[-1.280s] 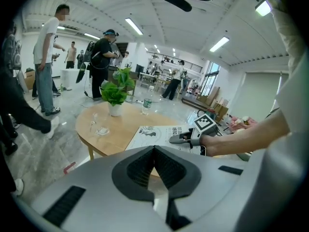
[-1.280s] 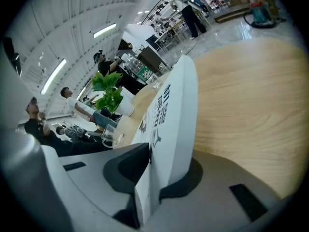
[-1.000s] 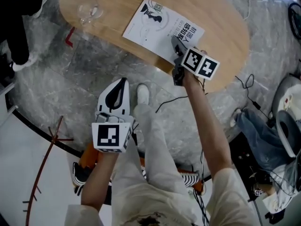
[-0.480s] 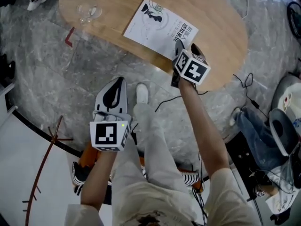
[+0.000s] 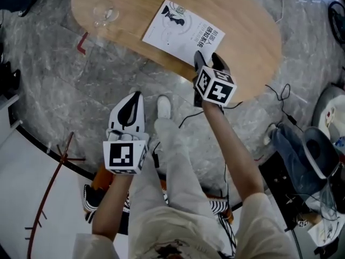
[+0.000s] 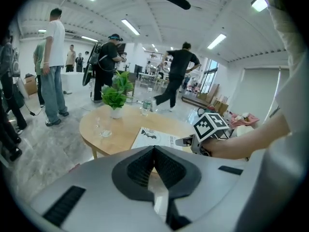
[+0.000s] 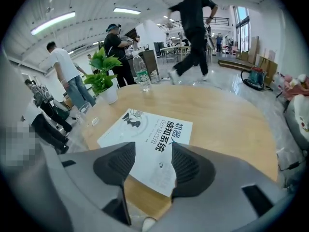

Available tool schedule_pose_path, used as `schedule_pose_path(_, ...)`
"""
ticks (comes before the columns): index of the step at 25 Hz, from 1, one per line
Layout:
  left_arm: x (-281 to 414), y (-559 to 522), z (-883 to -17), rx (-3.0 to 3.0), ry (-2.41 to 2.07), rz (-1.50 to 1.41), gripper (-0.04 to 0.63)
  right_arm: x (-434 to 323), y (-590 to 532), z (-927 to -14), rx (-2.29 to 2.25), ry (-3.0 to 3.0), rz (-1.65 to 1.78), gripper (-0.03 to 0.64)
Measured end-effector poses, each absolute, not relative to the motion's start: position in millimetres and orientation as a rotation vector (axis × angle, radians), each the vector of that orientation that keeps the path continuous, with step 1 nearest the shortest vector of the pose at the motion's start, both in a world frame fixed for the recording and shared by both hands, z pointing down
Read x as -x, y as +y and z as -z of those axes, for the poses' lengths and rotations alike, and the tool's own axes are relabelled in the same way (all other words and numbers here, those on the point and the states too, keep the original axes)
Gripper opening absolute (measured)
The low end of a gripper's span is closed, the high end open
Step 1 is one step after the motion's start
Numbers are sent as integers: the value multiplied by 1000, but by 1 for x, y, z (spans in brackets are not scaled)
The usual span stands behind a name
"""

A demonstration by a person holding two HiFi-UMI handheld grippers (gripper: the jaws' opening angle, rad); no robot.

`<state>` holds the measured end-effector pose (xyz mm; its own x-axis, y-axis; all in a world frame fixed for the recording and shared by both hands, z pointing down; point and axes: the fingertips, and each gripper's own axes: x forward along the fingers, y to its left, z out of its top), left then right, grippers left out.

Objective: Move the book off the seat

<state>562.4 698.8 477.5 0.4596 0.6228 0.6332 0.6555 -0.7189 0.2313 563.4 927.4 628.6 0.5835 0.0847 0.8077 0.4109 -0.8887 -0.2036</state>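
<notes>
The white book [image 5: 183,28] lies flat on the oval wooden table [image 5: 253,31], close to its near edge. My right gripper [image 5: 207,57] hovers just above the book's near corner, open, touching nothing. In the right gripper view the book [image 7: 149,139] shows below and between the spread jaws of the right gripper [image 7: 153,150]. Those jaws have just opened wide, then drawn in slightly, with nothing gripped. My left gripper [image 5: 135,99] hangs over the floor in front of the table, shut and empty. The left gripper view shows the book [image 6: 157,138] and the right gripper [image 6: 186,141].
A clear glass [image 5: 104,12] stands at the table's left end. A potted plant [image 7: 104,79] and a water bottle [image 7: 141,74] stand at the far edge. Several people walk beyond the table. A cable [image 5: 280,99] and bundled clothes [image 5: 294,150] lie on the floor at right.
The right gripper let go of the book, opened wide, rolled, and drew back and up toward the table's near edge. The book stayed on the table. The left gripper kept still.
</notes>
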Motion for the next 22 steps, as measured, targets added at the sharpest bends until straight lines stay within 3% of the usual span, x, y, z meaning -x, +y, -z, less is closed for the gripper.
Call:
schedule_pose_path(4, -559, 686, -471, 2667, -1139, 1119, 9, -568, 912, -615, 2477, -336, 1205, 201)
schedule_pose_path(11, -553, 640, -452, 2748, -1037, 1109, 8, -578, 867, -593, 2431, -213, 1159, 51)
schedule_pose_path(22, -532, 533, -417, 2868, -789, 1132, 8, -593, 718, -543, 2345, 307, 1187, 8)
